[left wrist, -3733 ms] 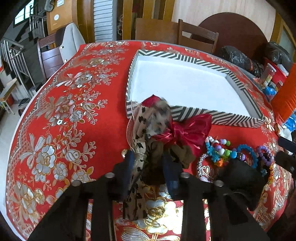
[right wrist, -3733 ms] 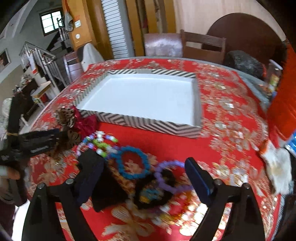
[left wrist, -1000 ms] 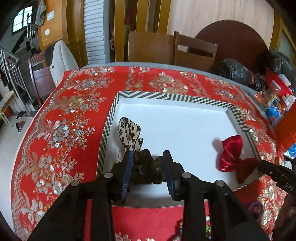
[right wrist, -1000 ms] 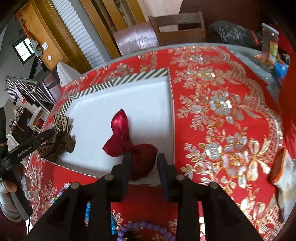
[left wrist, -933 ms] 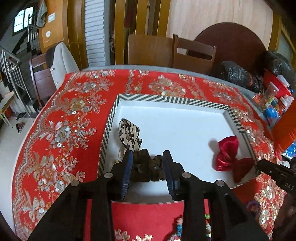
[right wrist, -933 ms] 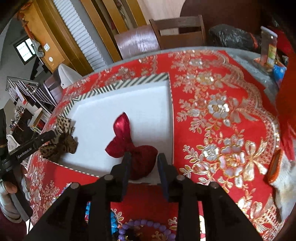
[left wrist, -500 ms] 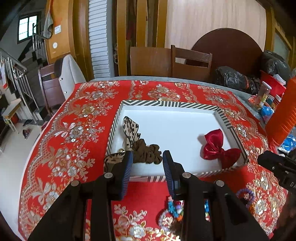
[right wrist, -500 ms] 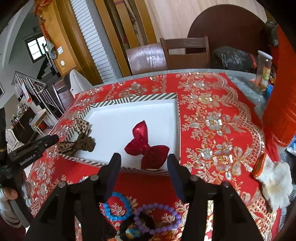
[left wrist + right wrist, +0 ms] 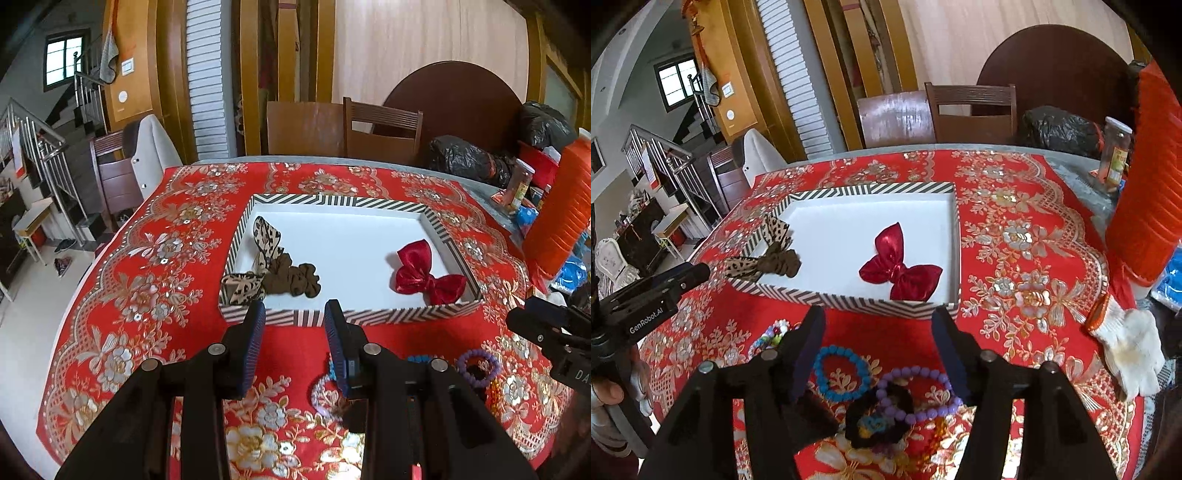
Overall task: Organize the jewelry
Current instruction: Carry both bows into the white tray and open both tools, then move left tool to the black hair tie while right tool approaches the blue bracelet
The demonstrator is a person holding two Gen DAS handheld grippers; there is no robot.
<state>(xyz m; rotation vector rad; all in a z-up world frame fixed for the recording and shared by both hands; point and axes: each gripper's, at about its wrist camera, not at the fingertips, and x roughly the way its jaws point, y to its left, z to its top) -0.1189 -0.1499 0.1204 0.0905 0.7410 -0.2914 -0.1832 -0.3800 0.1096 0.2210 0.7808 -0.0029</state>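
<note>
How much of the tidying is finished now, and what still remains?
Done: the red bow and the leopard bow lie in the striped box. In hand: nothing; the left gripper and right gripper are open, the right having just been opening. Left: the blue bracelet, the purple bracelet and other pieces on the tablecloth.

White lettering "GenRobot.AI" runs along the black body of the left tool [image 9: 685, 275]. The right tool [image 9: 532, 325] carries "DAS" (cut off at the frame edge); nothing else is legible.
</note>
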